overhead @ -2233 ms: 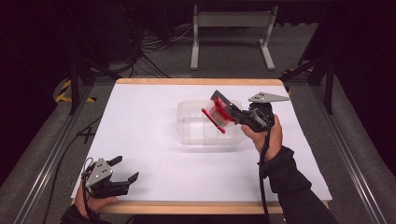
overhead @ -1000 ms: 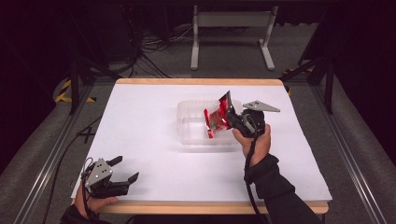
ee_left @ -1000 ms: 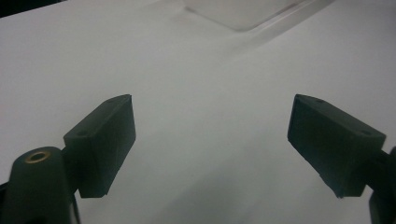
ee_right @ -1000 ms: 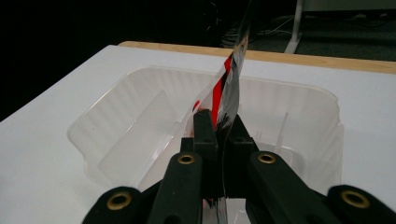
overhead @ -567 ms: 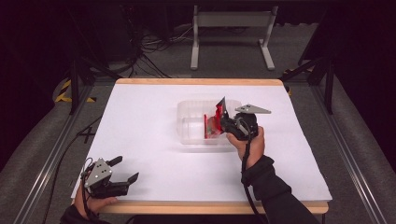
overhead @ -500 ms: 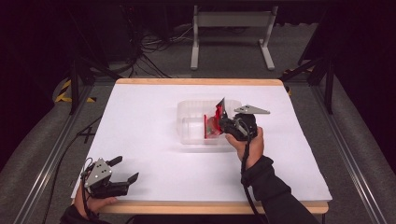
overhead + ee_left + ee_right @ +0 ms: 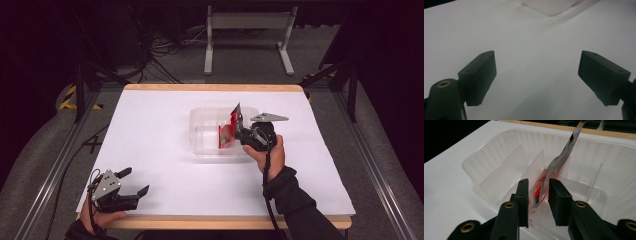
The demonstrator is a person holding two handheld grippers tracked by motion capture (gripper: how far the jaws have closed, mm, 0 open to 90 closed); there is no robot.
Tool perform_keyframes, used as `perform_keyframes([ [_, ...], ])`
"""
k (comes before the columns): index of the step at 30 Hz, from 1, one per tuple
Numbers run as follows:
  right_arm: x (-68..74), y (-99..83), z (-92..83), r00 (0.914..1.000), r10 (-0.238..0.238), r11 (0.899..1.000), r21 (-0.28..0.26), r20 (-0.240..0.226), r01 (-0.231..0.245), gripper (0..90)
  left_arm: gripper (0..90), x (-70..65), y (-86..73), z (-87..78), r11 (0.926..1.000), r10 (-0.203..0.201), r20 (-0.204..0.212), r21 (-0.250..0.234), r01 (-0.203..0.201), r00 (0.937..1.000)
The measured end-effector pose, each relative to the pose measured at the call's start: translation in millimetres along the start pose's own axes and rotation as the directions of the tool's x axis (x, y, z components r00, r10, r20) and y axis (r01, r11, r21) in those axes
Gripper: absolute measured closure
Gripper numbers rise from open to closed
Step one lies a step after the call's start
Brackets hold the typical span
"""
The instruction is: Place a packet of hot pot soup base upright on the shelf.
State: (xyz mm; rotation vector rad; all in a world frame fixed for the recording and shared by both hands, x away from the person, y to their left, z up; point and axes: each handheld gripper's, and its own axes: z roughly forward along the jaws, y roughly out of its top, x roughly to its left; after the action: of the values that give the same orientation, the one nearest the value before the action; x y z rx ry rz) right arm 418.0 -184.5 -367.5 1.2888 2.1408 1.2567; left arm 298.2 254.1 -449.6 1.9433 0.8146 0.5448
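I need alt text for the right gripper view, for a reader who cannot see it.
Two black jaws of the right gripper stand slightly apart around a red and silver packet that stands on edge in a slot of a clear plastic bin with dividers, on a white table.

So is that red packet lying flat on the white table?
No, the red packet stands on edge inside the clear plastic bin, between the jaws of the right gripper, which have just been opening.

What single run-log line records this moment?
right tool: jaws just opening, red packet between them, standing in clear bin slot | left tool: open, over white table
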Motion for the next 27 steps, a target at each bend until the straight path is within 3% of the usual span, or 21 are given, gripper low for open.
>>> perform_keyframes([
  [8,-1.8,0.4,-5.4,0.9994,-0.030,1.000,-0.001,-0.015,0.029,67.0,15.8,-0.3,0.1,1.0,1.0000,0.002,-0.005,0.004,-0.002,1.0000],
  [14,-0.1,2.2,-9.0,0.9962,-0.084,0.996,0.003,-0.023,0.084,68.0,16.7,0.5,-0.2,0.3,1.0000,-0.006,-0.015,0.002,0.006,0.9999],
  [17,1.0,3.5,-11.3,0.9904,-0.136,0.991,-0.001,-0.022,0.136,68.0,16.9,0.0,-0.4,0.5,1.0000,0.003,-0.020,0.008,-0.003,0.9998],
  [27,3.7,6.9,-17.8,0.9707,-0.239,0.971,0.007,-0.019,0.240,68.2,17.1,0.4,-0.8,1.1,0.9999,0.005,-0.019,0.011,-0.005,0.9998],
])
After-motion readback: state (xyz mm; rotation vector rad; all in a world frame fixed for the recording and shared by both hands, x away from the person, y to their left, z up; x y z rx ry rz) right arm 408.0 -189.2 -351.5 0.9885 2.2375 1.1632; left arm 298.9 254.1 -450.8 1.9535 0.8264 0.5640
